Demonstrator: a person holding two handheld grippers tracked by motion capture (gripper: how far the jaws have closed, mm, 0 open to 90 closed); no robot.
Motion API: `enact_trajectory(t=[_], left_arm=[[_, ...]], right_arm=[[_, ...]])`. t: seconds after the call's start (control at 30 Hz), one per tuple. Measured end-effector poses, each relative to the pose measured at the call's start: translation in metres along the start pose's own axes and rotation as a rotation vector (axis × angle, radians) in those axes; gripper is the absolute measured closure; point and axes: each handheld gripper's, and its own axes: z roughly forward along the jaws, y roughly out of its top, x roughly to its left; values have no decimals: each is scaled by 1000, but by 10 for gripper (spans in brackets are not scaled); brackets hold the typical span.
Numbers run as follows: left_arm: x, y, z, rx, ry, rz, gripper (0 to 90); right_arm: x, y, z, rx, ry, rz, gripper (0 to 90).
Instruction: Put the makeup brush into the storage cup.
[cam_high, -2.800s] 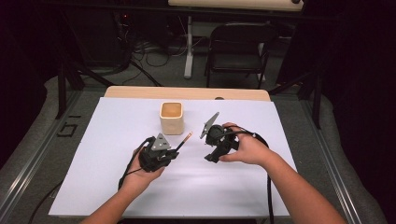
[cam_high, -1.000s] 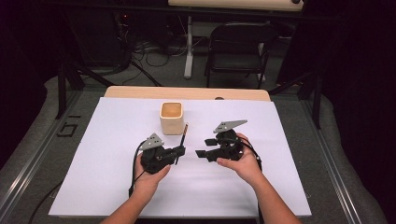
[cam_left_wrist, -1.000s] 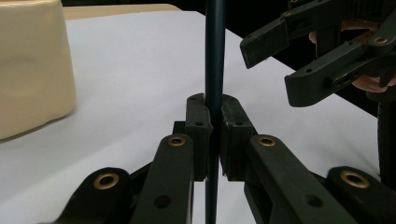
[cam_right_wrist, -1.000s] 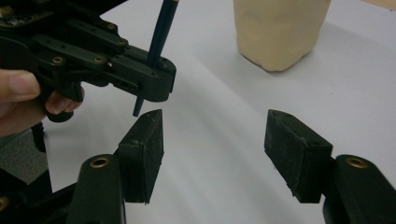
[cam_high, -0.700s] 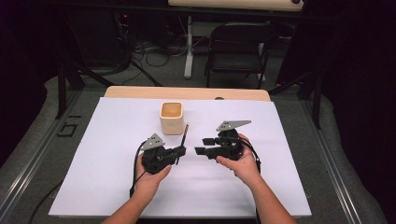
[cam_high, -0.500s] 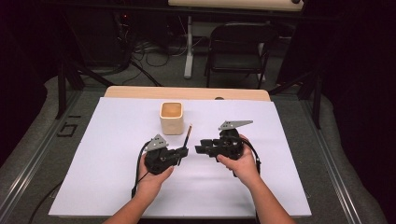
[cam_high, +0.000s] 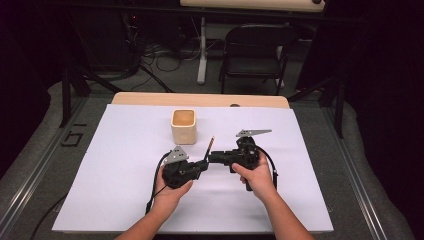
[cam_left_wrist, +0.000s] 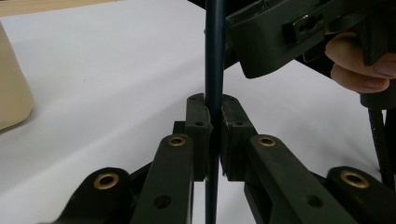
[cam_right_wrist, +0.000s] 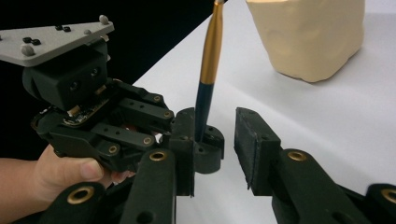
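A thin brush (cam_high: 210, 145), dark blue in the handle with a gold band higher up (cam_right_wrist: 208, 60), stands almost upright in my left gripper (cam_high: 202, 165). In the left gripper view that gripper (cam_left_wrist: 215, 109) is shut on the dark handle (cam_left_wrist: 215, 56). My right gripper (cam_high: 212, 157) comes in from the right, tip to tip with the left one. Its jaws (cam_right_wrist: 215, 135) stand open on either side of the brush, just above the left gripper's tip (cam_right_wrist: 205, 145), and I see no contact with the handle. A cream square cup (cam_high: 183, 126) stands behind them.
Both hands work over the middle of a white sheet (cam_high: 125, 165) that covers the table. The cup (cam_right_wrist: 308, 32) is close behind the brush tip. A folding chair (cam_high: 252, 50) and cables lie beyond the table's far edge.
My right gripper has swung level and moved left until its open jaws bracket the brush. The left gripper has shifted slightly right toward it, still shut on the brush.
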Motion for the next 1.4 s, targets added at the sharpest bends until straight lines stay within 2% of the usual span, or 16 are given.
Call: enact_trajectory(t=[0.47, 0.87, 1.2, 1.23, 1.27, 1.4], left_arm=[[-2, 0, 4, 7, -7, 5, 838], [-3, -1, 5, 11, -13, 10, 838], [-3, -1, 5, 12, -11, -1, 832], [-3, -1, 5, 15, -4, -8, 788], [-3, -1, 5, 20, 9, -7, 689], [-1, -1, 1, 33, 19, -4, 584]], right_arm=[[-2, 1, 3, -5, 17, 32, 704], [-2, 0, 5, 0, 43, 49, 821], [-3, 0, 5, 5, 47, 47, 829], [-3, 0, 5, 6, 45, 46, 830], [-3, 1, 5, 8, 40, 41, 830], [-3, 3, 1, 13, 22, 26, 831]])
